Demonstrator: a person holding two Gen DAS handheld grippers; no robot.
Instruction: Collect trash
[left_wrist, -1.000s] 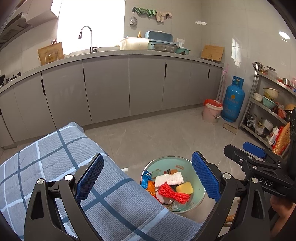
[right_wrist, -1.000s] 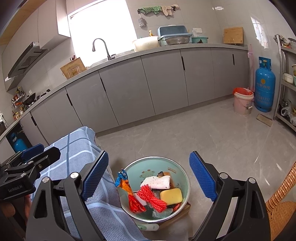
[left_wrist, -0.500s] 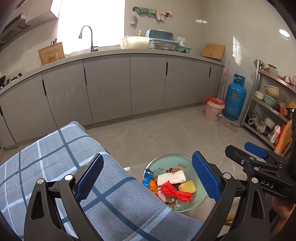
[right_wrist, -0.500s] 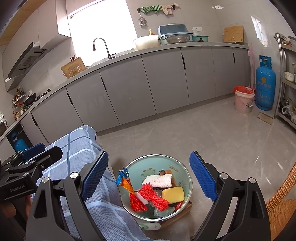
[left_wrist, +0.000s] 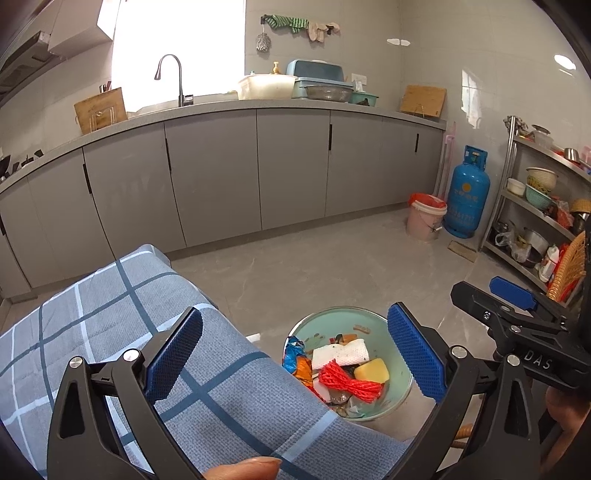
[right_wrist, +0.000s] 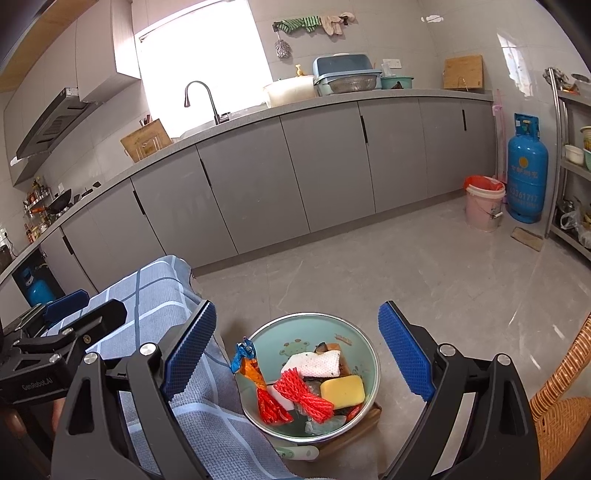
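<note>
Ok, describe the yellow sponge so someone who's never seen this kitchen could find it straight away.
Look at the floor beside the checked blue cloth, where a pale green bowl sits full of trash. The sponge lies on the side of the pile away from the cloth, beside the red net and just below the white net. It is the only smooth, solid yellow block there.

Blue-checked grey cloth (left_wrist: 110, 325); mint-green bowl (right_wrist: 295, 336), red netting (right_wrist: 303, 393), yellow sponge (right_wrist: 341, 391).

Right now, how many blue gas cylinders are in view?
2: one gas cylinder stands by the pink bucket; a smaller cylinder sits under the counter, far left.
</note>
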